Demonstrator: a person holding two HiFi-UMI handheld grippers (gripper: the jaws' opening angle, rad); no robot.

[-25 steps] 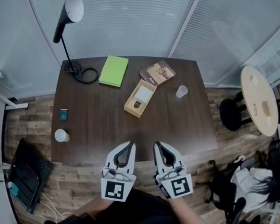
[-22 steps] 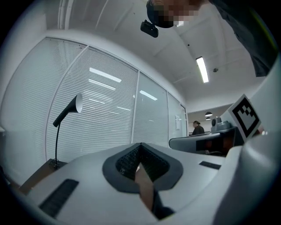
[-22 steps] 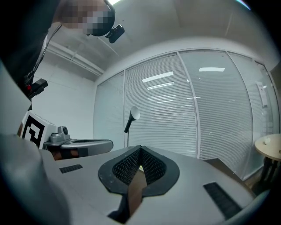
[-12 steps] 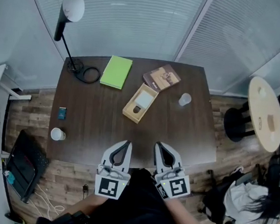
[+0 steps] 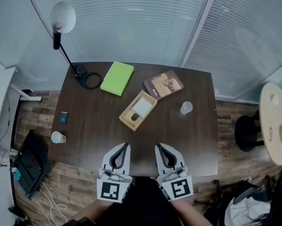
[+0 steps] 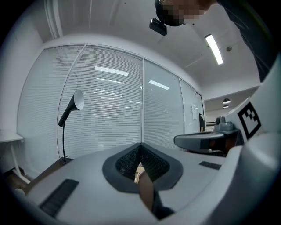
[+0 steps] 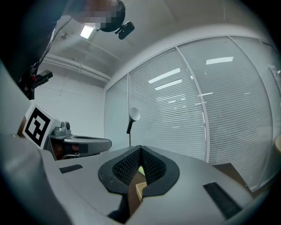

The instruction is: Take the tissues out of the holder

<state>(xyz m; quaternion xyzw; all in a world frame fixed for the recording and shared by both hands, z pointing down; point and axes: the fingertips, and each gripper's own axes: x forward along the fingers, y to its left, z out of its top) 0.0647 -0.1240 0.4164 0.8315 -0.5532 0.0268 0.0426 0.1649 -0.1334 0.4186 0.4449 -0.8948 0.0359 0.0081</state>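
Note:
The wooden tissue holder (image 5: 132, 118) lies open-topped in the middle of the dark table (image 5: 93, 135), with white tissues (image 5: 142, 106) folded inside it. My left gripper (image 5: 126, 145) and right gripper (image 5: 158, 146) hover side by side over the table's near edge, well short of the holder. Both are shut with nothing in them. In the left gripper view the left gripper (image 6: 140, 147) shows its jaws pressed together. The right gripper (image 7: 140, 150) looks the same in its own view, with a corner of the holder (image 7: 140, 189) showing below the jaws.
A green notebook (image 5: 117, 78), a brown book (image 5: 163, 84) and a clear cup (image 5: 186, 107) lie beyond the holder. At the left are a desk lamp (image 5: 63, 19) with its cable (image 5: 89, 79), a small teal item (image 5: 64, 117) and a white cup (image 5: 58, 137). A round side table (image 5: 279, 122) stands at the right.
The head view has shifted, so the table sits a little lower and further right in it. Both grippers stay shut near the table's front edge.

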